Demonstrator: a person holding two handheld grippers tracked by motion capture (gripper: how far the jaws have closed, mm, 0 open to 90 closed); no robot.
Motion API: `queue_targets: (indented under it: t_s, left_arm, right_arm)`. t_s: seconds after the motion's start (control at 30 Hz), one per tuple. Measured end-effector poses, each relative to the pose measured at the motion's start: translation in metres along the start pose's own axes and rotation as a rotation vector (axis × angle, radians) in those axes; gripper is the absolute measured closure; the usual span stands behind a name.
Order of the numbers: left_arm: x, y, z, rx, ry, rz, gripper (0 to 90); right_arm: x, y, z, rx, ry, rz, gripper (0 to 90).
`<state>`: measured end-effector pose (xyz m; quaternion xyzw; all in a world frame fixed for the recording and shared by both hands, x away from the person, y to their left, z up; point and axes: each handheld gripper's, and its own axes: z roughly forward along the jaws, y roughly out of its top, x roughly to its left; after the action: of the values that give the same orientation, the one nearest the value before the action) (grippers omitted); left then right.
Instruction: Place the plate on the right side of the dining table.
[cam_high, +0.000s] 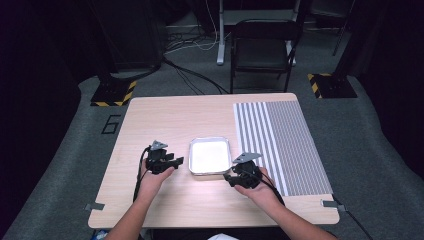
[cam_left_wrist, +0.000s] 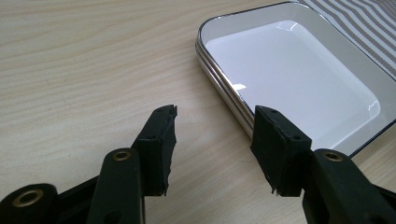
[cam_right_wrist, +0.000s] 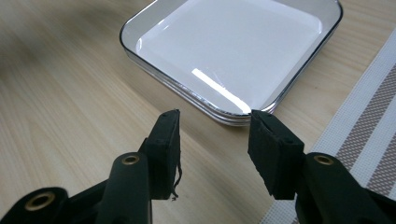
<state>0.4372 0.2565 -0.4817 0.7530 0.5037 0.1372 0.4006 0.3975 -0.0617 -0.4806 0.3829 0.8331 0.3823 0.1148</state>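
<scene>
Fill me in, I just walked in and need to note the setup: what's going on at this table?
A person holds a claw in each hand on either side of a shallow white tray on the wooden table. The left claw and right claw both point at the tray with jaws apart and nothing between them. The tray is empty. A striped mat lies to its right.

Left gripper (cam_high: 176, 161) and right gripper (cam_high: 227, 177) point inward, jaws parted, gripping nothing.

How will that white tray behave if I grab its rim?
The tray looks rigid, so it should lift flat. Its glossy rim is probably slippery for the pads. It is shallow and sits flat on the table, so a push should slide it, not tip it.
</scene>
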Motion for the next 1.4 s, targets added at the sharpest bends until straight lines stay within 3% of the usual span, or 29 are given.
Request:
queue_targets:
  t_s: [0.17, 0.23, 0.43, 0.83, 0.9, 1.1, 1.4]
  left_arm:
    - [0.000, 0.008, -0.005, -0.004, -0.013, -0.014, 51.4]
    - [0.000, 0.010, -0.007, -0.007, -0.013, -0.017, 51.9]
    - [-0.002, 0.018, -0.007, -0.014, -0.031, -0.037, 54.3]
    - [-0.005, 0.021, 0.005, -0.014, -0.074, -0.095, 59.3]
    - [-0.004, 0.021, 0.006, -0.013, -0.080, -0.105, 59.3]
    - [-0.001, 0.021, 0.008, -0.015, -0.087, -0.142, 60.6]
    - [-0.001, 0.021, 0.013, -0.019, -0.088, -0.180, 61.6]
  right_arm:
    - [-0.009, 0.006, -0.007, -0.021, -0.015, 0.018, 56.0]
    - [-0.018, 0.011, -0.010, -0.023, 0.010, 0.046, 57.2]
    - [-0.030, 0.019, -0.013, -0.037, 0.004, 0.083, 57.9]
    - [-0.059, 0.027, -0.001, -0.052, 0.023, 0.219, 61.2]
    - [-0.060, 0.027, -0.001, -0.053, 0.023, 0.223, 61.3]
    - [-0.070, 0.029, 0.003, -0.069, 0.040, 0.296, 62.1]
    - [-0.073, 0.033, 0.010, -0.093, 0.075, 0.381, 63.0]
